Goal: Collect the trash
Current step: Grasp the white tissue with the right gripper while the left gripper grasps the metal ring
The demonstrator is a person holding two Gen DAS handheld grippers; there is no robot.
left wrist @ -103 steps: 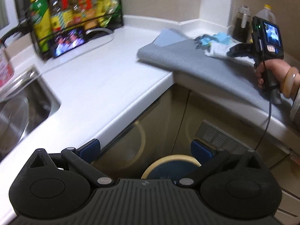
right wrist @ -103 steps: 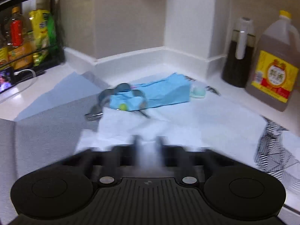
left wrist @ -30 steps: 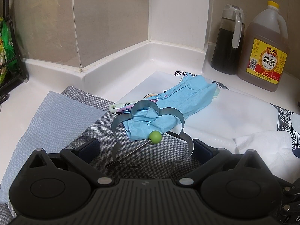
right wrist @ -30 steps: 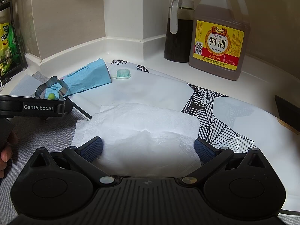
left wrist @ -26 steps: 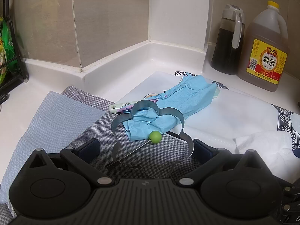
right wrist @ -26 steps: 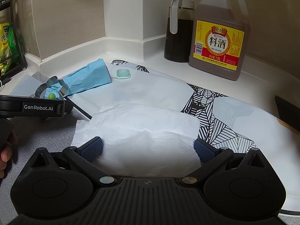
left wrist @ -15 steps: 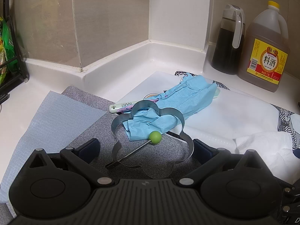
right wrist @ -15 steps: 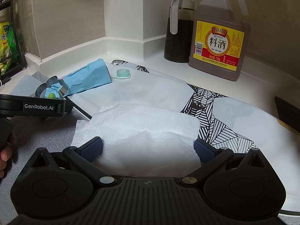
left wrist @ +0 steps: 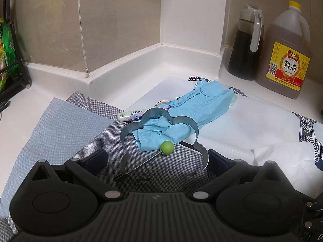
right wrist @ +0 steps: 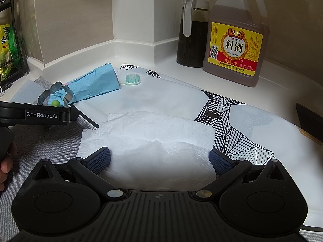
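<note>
A crumpled blue paper (left wrist: 193,109) lies on the counter, its near end inside a flower-shaped metal ring (left wrist: 161,151) with a green-knobbed wire handle (left wrist: 167,147). My left gripper (left wrist: 157,158) is open, its fingers on either side of the ring's near part. The blue paper (right wrist: 94,82) and the ring (right wrist: 53,94) also show in the right wrist view. A crumpled white paper towel (right wrist: 153,139) lies on the patterned white sheet (right wrist: 242,117). My right gripper (right wrist: 159,159) is open, its fingers flanking the towel's near edge.
A toothbrush (right wrist: 132,80) lies beside the blue paper. A cooking wine jug (right wrist: 235,36) and a dark sauce dispenser (right wrist: 191,30) stand against the back wall. A grey mat (left wrist: 86,125) covers the counter at left. A black rack (right wrist: 10,40) stands far left.
Since 3.4 s ago the left gripper swung from the cabinet front to the ring and blue paper, and the right gripper drew back over the towel. Over the last second nothing has visibly moved.
</note>
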